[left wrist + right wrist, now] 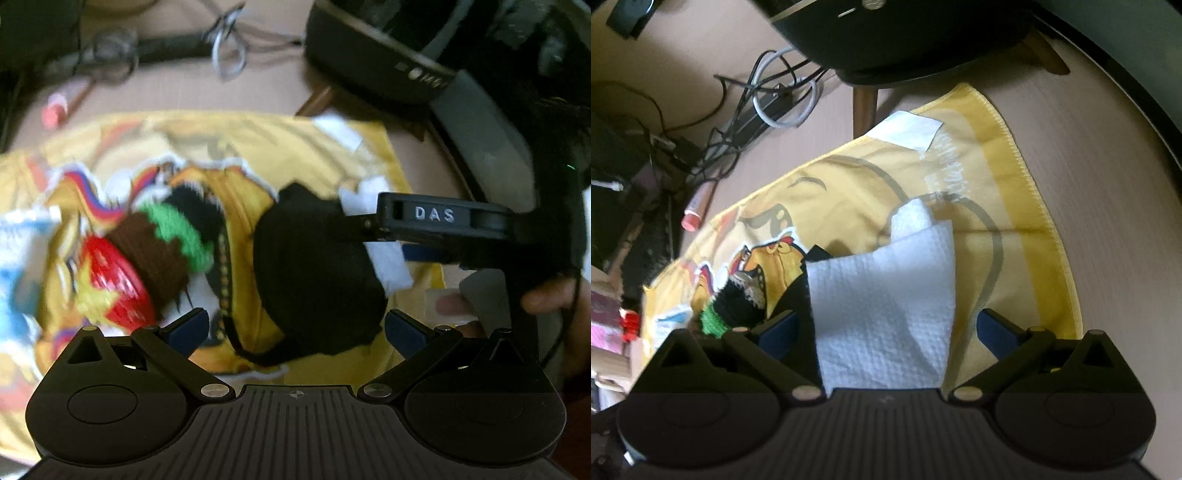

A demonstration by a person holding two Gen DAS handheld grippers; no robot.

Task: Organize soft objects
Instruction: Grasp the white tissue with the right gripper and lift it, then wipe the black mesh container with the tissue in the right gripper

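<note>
Dim warm indoor light, strong fisheye bending, motion blur throughout.

one yellow cloth (1015,192), one white paper towel (882,306), one black pouch (317,273), one knitted toy (155,251).

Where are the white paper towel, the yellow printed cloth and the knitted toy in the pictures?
white paper towel (882,314): right wrist view, middle of the embossed sheet.
yellow printed cloth (1027,206): right wrist view, plain part near its stitched edge.
knitted toy (155,254): left wrist view, brown band between red and green parts.
</note>
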